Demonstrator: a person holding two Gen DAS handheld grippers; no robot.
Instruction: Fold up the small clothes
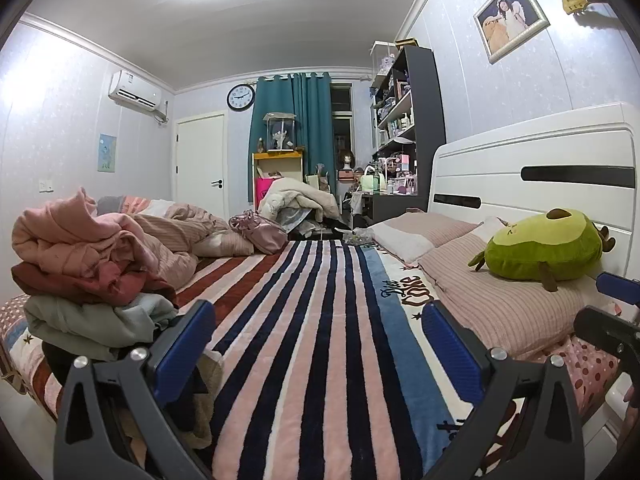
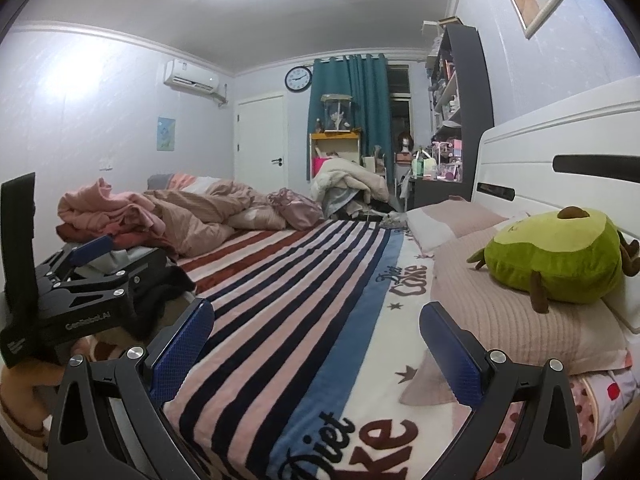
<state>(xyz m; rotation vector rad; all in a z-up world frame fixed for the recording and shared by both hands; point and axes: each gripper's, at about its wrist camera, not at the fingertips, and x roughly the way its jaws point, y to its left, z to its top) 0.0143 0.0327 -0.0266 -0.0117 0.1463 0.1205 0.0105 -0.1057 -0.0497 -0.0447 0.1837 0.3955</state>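
Jaws spread wide on left gripper (image 1: pixel 318 334), nothing held, over striped blanket (image 1: pixel 304 320); clothes pile (image 1: pixel 88 276) at blanket's left edge. Right gripper (image 2: pixel 316 330) likewise spread, empty, over blanket; avocado plush (image 2: pixel 556 256) on pillow (image 2: pixel 512 332) beside blanket.

The left hand-held gripper (image 1: pixel 318 330) and right hand-held gripper (image 2: pixel 316 330) both point forward, jaws spread wide, gripping nothing.

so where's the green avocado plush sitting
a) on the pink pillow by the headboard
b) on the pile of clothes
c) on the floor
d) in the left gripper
a: the avocado plush rests on the pink pillow against the white headboard.
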